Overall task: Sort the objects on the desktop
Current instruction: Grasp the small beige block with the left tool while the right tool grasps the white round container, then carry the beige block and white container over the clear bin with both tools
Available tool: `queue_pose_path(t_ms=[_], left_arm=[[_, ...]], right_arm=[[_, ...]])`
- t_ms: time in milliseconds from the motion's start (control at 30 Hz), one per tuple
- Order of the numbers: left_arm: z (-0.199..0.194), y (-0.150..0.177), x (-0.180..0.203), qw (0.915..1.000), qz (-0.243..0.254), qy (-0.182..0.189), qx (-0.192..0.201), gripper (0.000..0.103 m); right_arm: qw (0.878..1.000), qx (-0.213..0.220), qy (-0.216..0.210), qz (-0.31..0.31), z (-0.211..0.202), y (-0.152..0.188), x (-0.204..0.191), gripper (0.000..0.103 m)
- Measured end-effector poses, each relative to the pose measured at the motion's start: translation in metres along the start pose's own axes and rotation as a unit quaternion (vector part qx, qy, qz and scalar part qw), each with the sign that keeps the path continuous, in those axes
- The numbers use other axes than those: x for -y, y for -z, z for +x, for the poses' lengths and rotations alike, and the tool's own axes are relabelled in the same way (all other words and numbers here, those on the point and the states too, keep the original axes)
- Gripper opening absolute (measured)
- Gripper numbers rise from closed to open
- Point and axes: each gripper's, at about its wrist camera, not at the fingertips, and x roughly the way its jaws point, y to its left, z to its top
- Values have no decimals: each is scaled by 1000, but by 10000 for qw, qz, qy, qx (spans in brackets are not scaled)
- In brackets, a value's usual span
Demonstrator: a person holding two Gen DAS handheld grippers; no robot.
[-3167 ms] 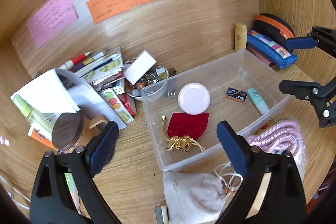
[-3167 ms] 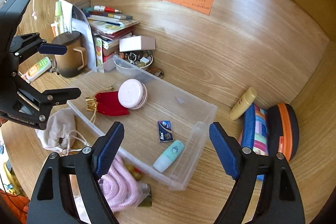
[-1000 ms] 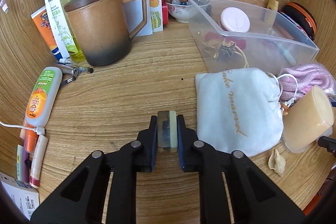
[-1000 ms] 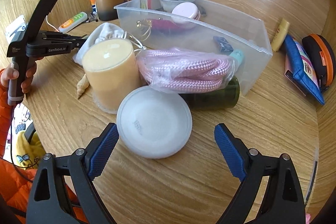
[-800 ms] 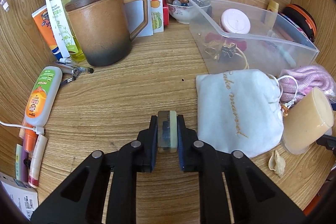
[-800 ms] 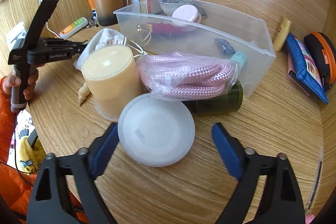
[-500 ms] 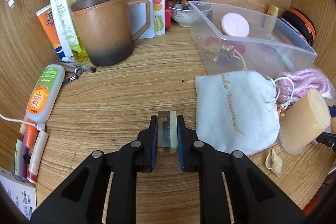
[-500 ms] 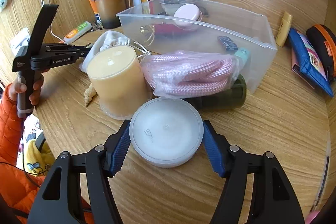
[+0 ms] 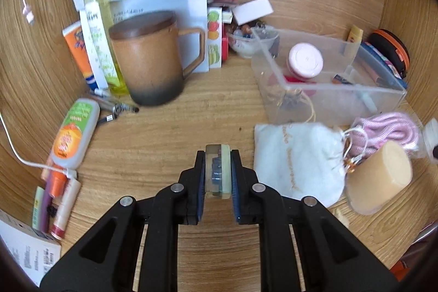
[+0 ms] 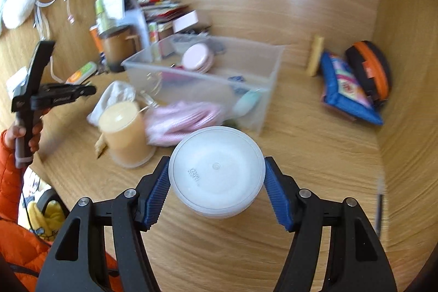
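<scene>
My left gripper (image 9: 217,171) is shut on a small greenish clear block (image 9: 218,168) and holds it above the wooden desk; it also shows at the left of the right wrist view (image 10: 91,90). My right gripper (image 10: 216,179) is shut on a round white lid (image 10: 216,175), lifted off the desk. The clear plastic bin (image 9: 342,89) (image 10: 271,78) holds a pink round case (image 9: 305,60) (image 10: 197,56), a red pouch and small items. A white drawstring bag (image 9: 295,160), pink rope (image 9: 388,127) and a cream candle (image 9: 380,177) (image 10: 123,127) lie in front of the bin.
A brown lidded mug (image 9: 147,56), bottles, tubes (image 9: 74,133) and papers crowd the left. A small bowl of trinkets (image 9: 243,41) sits behind the bin. A blue pouch (image 10: 347,89) and an orange-trimmed black case (image 10: 369,67) lie at the right by the side wall.
My right gripper closed on the white lid and lifted it up and away from the candle and rope. My left gripper rose with the small block in it.
</scene>
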Motion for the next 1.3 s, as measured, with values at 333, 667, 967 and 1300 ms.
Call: queue_pose_path(t_ms=[333,667,967,1300], left_arm=[[-15,-21,17,9994,136,258,190,15],[-21,-54,23,9980,74,447,446,15],[-9,-81,38,9957,227,748,500,15],[21,-106,58,9936,503,967,308,15]], right_arm=[[9988,484,48,-5,-13,-47,23,62],[9980,633,-59,15,14,-97,36,62],[9986,459,-279,-1,46,-123,39,62],[9991,199,-312,-190,80,-140,36,62]])
